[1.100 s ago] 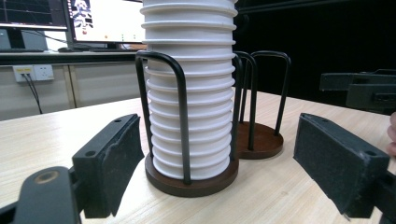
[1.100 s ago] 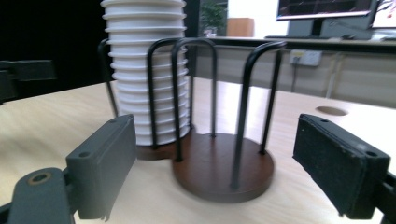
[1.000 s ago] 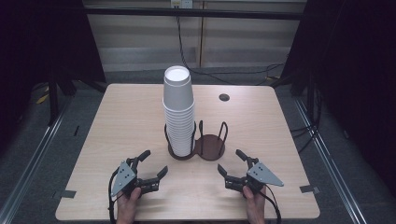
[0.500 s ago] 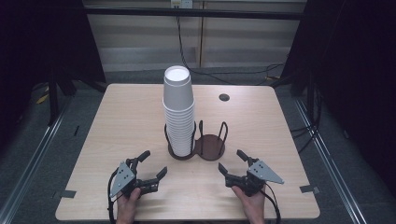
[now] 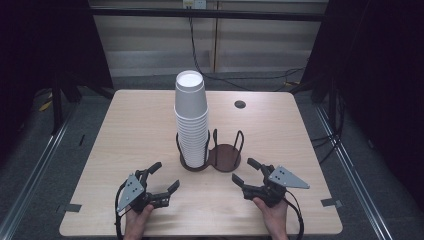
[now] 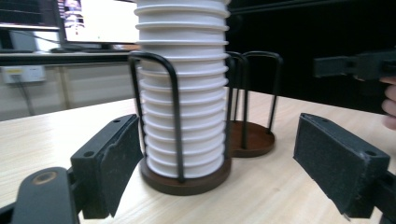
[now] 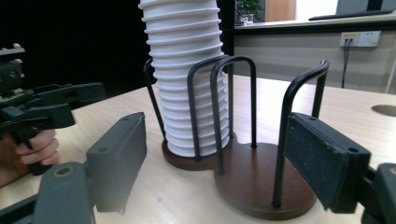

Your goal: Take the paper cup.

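A tall stack of white paper cups [image 5: 191, 117] stands in the left ring of a dark double wire cup holder [image 5: 210, 157]; the right ring [image 5: 224, 156] is empty. My left gripper [image 5: 166, 175] rests near the table's front edge, left of the holder and pointing at it. It is open; its jaws have just opened slightly further, with nothing between them. My right gripper [image 5: 242, 170] sits at the front right, open and empty. The left gripper view has the cups [image 6: 182, 93] beyond its gripper [image 6: 217, 128]. The right gripper view faces the holder [image 7: 252, 182] past its gripper [image 7: 217, 123].
The light wooden table [image 5: 135, 125] has a round cable hole [image 5: 240, 104] at the back right. Dark floor and metal rails surround it. The right gripper view catches the left gripper [image 7: 46, 109] with its hand at far left.
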Motion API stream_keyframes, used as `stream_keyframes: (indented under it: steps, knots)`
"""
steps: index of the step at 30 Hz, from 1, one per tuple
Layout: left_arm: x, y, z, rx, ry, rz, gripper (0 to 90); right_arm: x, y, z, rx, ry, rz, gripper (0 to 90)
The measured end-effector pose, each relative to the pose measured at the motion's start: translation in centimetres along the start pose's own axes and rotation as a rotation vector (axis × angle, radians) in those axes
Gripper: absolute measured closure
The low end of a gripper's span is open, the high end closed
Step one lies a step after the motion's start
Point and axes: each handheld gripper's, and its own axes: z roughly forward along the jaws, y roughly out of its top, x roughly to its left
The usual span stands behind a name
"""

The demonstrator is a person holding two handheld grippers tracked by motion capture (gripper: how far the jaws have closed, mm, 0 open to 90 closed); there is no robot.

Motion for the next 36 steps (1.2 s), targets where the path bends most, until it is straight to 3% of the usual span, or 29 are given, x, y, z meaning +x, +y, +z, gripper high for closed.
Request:
stream_keyframes:
  steps: [10, 12, 14, 18, 23, 30, 34, 36]
  knots:
    - [0.0, 0.0, 0.0, -0.004, 0.003, -0.006, 15.4, 0.0, 2.5, 0.7, 0.055, 0.021, -0.026, 22.1]
    - [0.0, 0.0, 0.0, -0.002, 0.003, -0.005, 15.4, 0.2, 3.1, 0.9, 0.068, 0.000, -0.039, 22.2]
    - [0.0, 0.0, 0.0, -0.001, 0.003, -0.003, 15.4, 0.4, 3.4, 1.1, 0.044, -0.003, -0.032, 22.3]
    - [0.0, 0.0, 0.0, -0.003, 0.003, -0.005, 15.4, 0.5, 4.2, 1.5, 0.022, 0.014, -0.022, 21.9]
    - [0.0, 0.0, 0.0, -0.003, 0.004, -0.004, 15.6, 0.6, 5.3, 2.2, 0.044, 0.051, -0.013, 20.6]
    - [0.0, 0.0, 0.0, -0.003, 0.003, -0.006, 15.4, 0.9, 6.6, 3.2, 0.048, 0.111, -0.034, 20.6]
    - [0.0, 0.0, 0.0, -0.004, 0.003, -0.006, 15.5, 0.7, 7.2, 3.5, 0.042, 0.128, -0.029, 21.0]
    - [0.0, 0.0, 0.0, -0.002, 0.003, -0.004, 15.6, 0.6, 7.7, 3.7, 0.053, 0.121, -0.053, 24.0]
